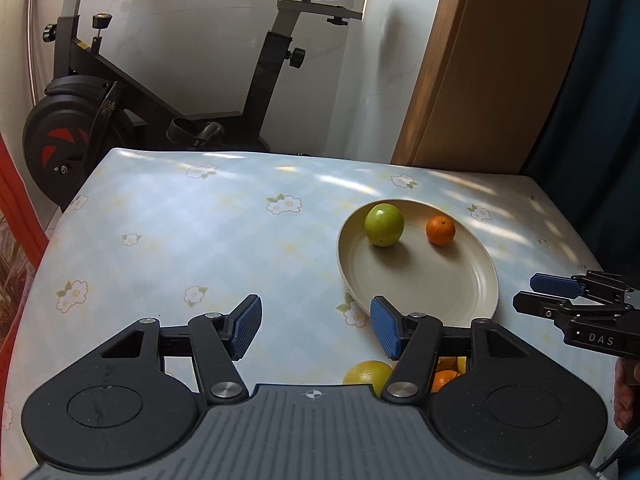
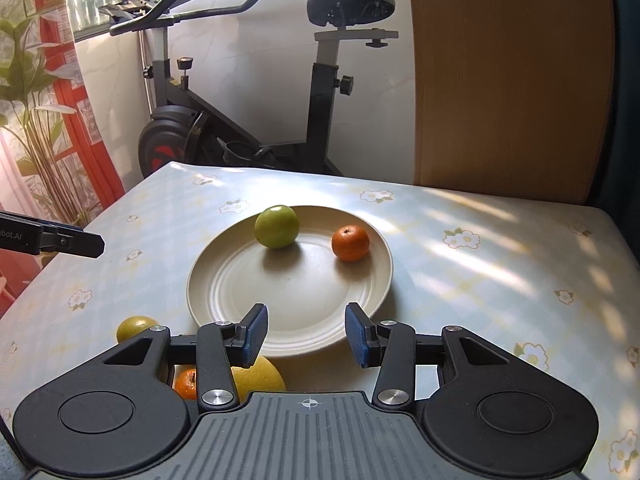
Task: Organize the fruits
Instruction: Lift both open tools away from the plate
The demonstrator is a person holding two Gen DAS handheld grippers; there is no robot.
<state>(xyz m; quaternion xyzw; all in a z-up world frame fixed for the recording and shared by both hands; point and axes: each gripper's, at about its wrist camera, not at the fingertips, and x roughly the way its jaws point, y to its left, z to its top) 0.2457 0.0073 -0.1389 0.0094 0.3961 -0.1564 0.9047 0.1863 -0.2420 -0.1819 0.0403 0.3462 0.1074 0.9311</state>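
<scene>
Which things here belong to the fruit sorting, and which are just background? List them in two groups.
Job: plate, green fruit and small orange on it; yellow-green fruit, large yellow fruit and second orange off it on the table.

Background: exercise bike, wooden panel, flowered tablecloth.

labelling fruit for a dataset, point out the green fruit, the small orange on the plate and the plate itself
green fruit [image 2: 277,227], right wrist view, middle of its skin
small orange [image 2: 350,243], right wrist view, centre of its peel
plate [image 2: 224,280], right wrist view, bare left part
</scene>
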